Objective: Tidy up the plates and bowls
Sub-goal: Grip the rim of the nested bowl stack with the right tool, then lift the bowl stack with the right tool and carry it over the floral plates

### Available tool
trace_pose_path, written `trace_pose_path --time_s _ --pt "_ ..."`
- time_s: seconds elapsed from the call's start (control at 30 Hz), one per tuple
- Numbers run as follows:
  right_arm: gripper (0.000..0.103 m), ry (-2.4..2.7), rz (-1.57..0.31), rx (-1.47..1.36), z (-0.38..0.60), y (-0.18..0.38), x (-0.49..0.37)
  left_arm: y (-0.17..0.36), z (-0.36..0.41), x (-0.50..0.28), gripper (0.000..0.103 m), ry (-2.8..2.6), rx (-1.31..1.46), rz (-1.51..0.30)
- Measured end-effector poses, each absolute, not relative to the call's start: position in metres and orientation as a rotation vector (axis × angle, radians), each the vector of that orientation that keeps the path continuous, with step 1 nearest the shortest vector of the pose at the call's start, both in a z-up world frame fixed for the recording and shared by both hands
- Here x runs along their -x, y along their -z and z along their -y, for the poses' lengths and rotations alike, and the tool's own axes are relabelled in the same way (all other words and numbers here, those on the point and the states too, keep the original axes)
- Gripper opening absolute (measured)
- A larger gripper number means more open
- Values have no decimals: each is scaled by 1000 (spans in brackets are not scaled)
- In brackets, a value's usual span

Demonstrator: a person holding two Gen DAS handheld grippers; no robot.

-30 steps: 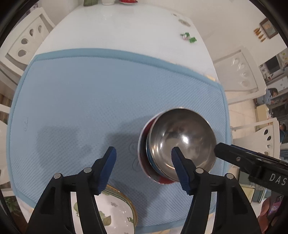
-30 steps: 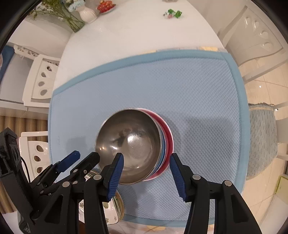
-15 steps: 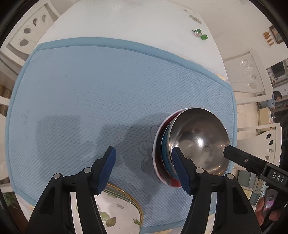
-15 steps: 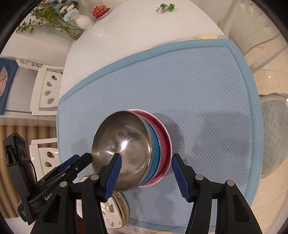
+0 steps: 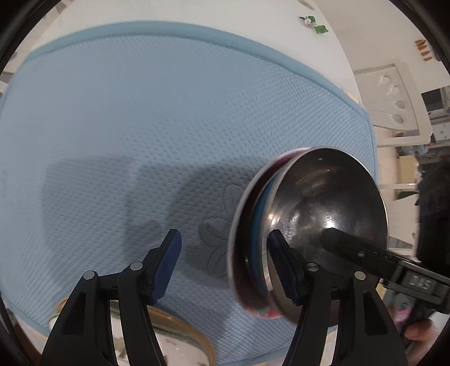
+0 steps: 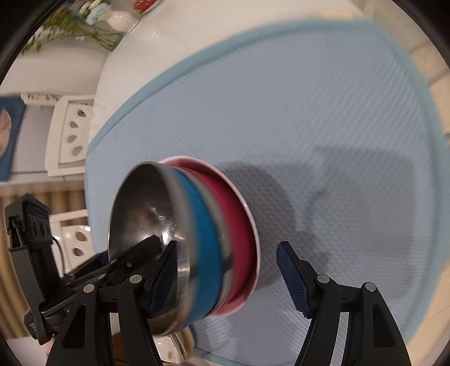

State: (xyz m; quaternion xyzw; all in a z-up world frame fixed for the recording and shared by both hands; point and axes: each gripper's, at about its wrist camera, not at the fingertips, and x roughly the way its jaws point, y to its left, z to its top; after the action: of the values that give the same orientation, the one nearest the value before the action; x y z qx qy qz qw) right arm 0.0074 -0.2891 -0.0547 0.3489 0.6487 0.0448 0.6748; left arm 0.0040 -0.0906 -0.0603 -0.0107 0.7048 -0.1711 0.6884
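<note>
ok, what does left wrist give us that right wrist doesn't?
Left wrist only: the green-and-white bits far up the table, and the metal bowl's inside nearly face on. Right wrist only: the flower vase, and the stack side-on, the blue bowl and red bowl under the metal one. Both: the blue mat, the floral plate at the near edge, and both grippers reaching into the stack.

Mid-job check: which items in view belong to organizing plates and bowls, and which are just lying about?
Job items:
steel bowl
blue bowl
red bowl
floral plate

Lying about:
blue mat
white chair
flower vase
green-wrapped sweets
</note>
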Motion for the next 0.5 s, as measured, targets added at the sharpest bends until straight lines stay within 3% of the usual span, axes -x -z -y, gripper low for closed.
trace_pose_path --time_s 0.2,0.27,0.33,0.4,0.5 --pt "68 -138 -1405 -906 293 75 -5 75 85 -12 68 442 191 -1582" --pt "63 -166 -1375 -942 293 78 -4 76 84 -14 60 477 230 -1574" --pt "63 -172 -1368 -926 290 76 -6 74 88 -14 44 518 226 -1557" --pt "63 -178 -1374 -903 288 73 -9 69 95 -12 37 546 191 -1537" --pt "63 -183 -1384 -866 283 71 -14 62 109 -9 37 527 98 -1511"
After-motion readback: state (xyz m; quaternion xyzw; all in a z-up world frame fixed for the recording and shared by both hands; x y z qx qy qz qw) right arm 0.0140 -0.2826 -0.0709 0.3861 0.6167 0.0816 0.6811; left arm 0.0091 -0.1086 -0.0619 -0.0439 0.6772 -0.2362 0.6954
